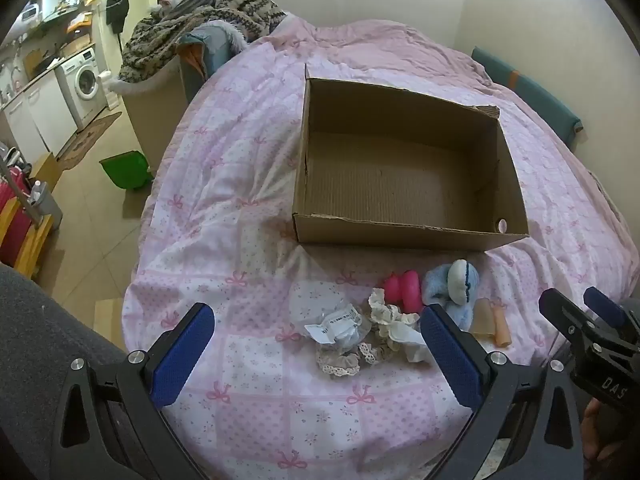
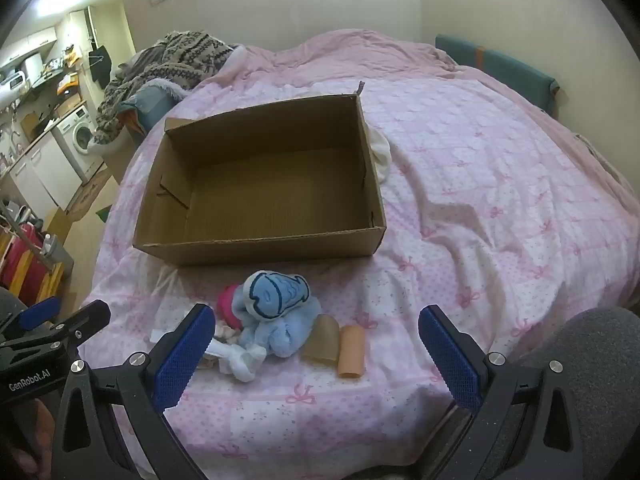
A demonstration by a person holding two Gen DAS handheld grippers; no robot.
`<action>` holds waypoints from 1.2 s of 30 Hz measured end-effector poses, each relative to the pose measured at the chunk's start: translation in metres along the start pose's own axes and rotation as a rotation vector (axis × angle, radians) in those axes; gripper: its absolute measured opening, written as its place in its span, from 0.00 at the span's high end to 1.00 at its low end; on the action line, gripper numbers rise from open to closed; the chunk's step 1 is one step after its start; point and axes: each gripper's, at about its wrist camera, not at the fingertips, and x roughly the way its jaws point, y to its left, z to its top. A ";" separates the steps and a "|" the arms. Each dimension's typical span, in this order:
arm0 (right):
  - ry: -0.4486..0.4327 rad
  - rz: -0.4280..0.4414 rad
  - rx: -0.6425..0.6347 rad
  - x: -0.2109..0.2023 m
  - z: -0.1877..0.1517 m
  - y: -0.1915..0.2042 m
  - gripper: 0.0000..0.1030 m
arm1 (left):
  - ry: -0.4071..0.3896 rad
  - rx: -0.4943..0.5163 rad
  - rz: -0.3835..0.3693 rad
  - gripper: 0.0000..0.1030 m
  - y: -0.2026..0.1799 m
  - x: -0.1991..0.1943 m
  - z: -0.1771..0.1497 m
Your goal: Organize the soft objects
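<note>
currently the left gripper [image 1: 316,354] hangs with fingers spread wide, holding nothing, above lace-trimmed cloths [image 1: 384,320]. beside these lie a pink item [image 1: 404,290], blue plush [image 2: 276,312] and two beige tubes [image 2: 340,346], all before the cardboard box [image 2: 256,248]. right gripper [image 2: 316,354] likewise spread, empty.

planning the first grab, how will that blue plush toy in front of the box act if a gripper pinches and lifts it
The blue plush toy looks fuzzy and stuffed, so it would probably squash between the fingers rather than slip. Its limbs lie limp on the bedspread, so they would likely dangle. It overlaps the pink item and may drag it.
</note>
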 end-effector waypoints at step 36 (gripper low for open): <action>-0.001 -0.002 0.006 -0.001 0.001 -0.002 0.00 | 0.012 -0.001 -0.003 0.00 0.003 0.004 -0.001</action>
